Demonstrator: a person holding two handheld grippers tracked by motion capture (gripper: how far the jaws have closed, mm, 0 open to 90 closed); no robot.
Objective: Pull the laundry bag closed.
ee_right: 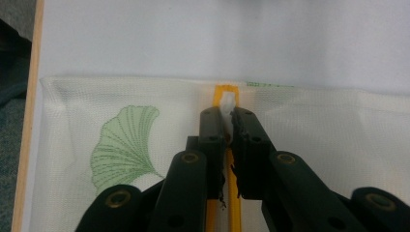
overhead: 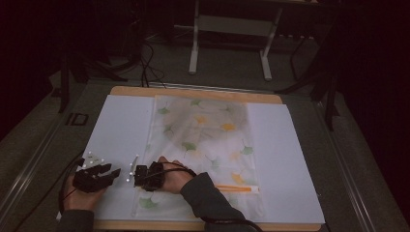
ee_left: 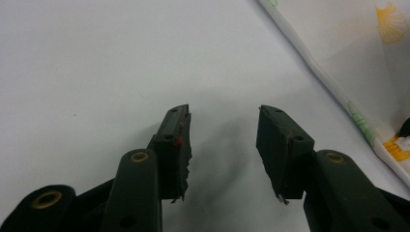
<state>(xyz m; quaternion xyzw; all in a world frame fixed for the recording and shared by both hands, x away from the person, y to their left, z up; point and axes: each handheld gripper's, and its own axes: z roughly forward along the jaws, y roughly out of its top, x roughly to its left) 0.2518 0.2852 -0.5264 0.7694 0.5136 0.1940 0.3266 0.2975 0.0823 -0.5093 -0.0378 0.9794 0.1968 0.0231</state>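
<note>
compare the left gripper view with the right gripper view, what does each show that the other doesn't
Left gripper view: the left gripper, jaws apart over bare white sheet, nothing between them. Right gripper view: the right gripper shut on the white zipper pull of the yellow zipper, beside a green leaf print and the table's wooden edge. Both: the mesh bag on the white sheet.

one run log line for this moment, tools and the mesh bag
right tool: shut on white zipper pull | mesh bag: flat on white sheet, ginkgo print | left tool: open, nothing between jaws, over the sheet beside the bag
</note>
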